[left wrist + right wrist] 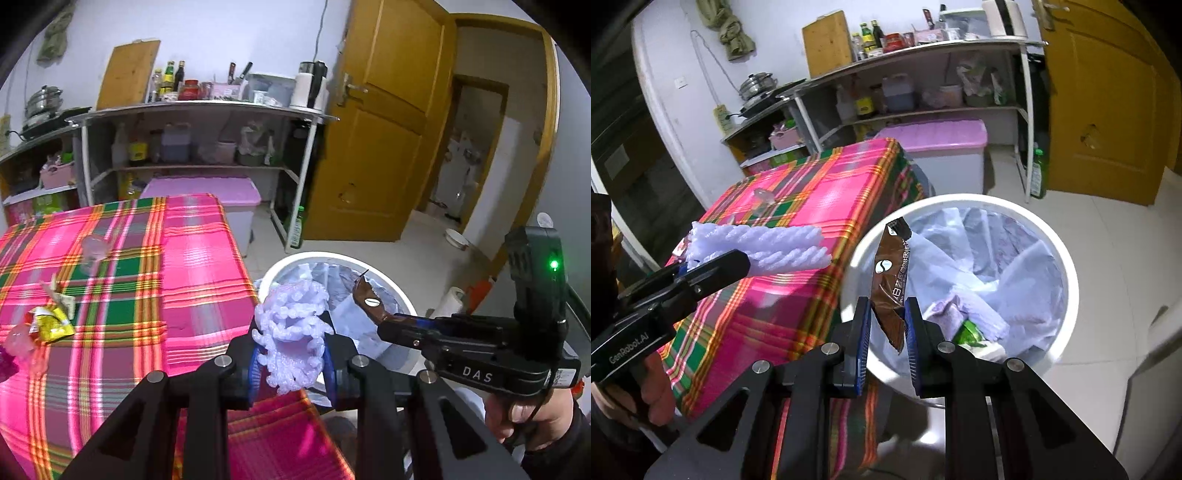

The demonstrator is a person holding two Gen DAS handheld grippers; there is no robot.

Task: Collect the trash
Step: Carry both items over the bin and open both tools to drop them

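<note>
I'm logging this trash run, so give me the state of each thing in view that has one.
left gripper: shut on the foam net
right gripper: shut on the brown sachet, held over the bin
trash bin: open, lined, trash inside
yellow wrapper: lying on the tablecloth, uncollected
clear cup: on the cloth
wooden door: open

1. White walls point(221, 22) and pale tiled floor point(1108, 258).
2. Metal shelving unit point(199, 110) stocked with bottles and containers.
3. Yellow-brown wooden door point(384, 122), standing open.
4. Worktop covered by pink-and-green plaid cloth point(192, 258).
5. Pink-lidded storage bin point(934, 136) below the shelves.
</note>
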